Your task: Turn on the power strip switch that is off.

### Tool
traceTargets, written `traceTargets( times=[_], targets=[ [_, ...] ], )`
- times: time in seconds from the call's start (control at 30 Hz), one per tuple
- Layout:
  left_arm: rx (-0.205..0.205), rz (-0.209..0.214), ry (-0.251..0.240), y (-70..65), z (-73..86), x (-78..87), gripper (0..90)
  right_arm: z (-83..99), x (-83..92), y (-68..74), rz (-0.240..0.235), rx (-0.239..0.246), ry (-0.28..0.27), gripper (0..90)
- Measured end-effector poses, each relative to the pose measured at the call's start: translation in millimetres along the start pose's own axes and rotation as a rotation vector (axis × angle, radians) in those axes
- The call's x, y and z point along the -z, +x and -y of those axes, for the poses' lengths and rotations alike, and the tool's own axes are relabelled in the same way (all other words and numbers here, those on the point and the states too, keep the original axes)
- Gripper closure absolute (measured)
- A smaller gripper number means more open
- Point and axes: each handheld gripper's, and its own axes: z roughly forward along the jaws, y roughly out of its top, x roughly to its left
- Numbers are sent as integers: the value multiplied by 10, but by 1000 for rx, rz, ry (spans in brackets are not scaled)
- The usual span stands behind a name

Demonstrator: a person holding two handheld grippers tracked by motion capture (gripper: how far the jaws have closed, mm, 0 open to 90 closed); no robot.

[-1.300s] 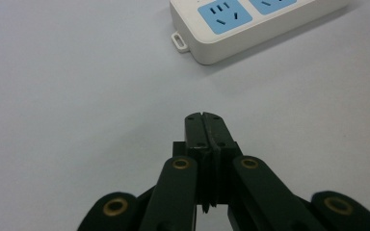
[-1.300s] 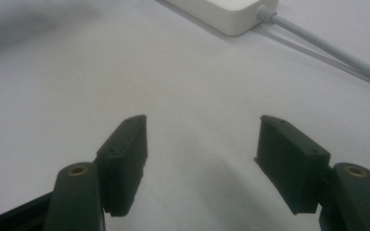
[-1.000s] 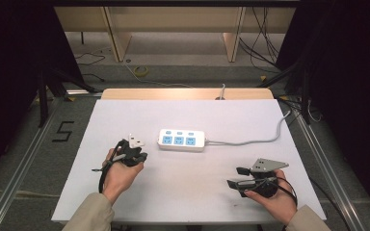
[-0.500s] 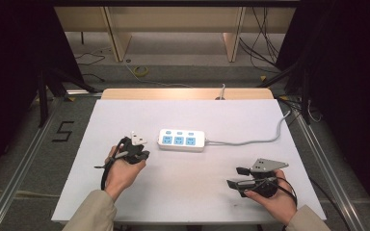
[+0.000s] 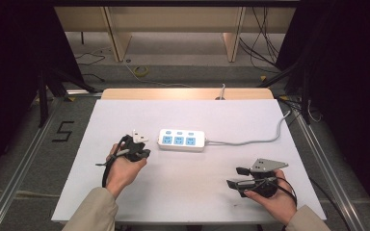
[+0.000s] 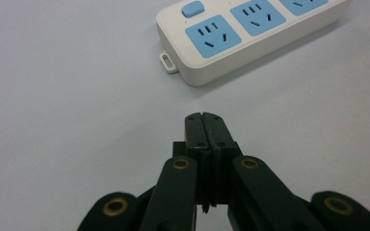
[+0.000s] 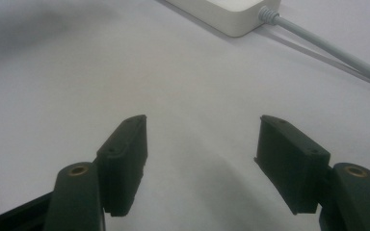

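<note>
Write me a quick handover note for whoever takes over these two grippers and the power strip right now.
Left gripper: fingers shut with nothing between them, pointing at the near end of the power strip and stopping short of it.
Right gripper: fingers open and holding nothing, low over the white table at the near right, well away from the strip.
Power strip: flat at mid-table, three blue sockets facing up, none with a plug in it; its grey cable runs off to the far right.
Done: nothing visible on the strip so far.
Left: probably closing the last gap with the left gripper to work on the strip; the right is free to steady it.
</note>
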Motion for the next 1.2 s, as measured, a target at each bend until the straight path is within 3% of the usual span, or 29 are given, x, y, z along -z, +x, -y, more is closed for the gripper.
traceTargets(
  times=[1.2],
  targets=[
    [-23,17,31,-18,-134,-148,898,-6,-6,1,0,2,0,361]
  ],
)
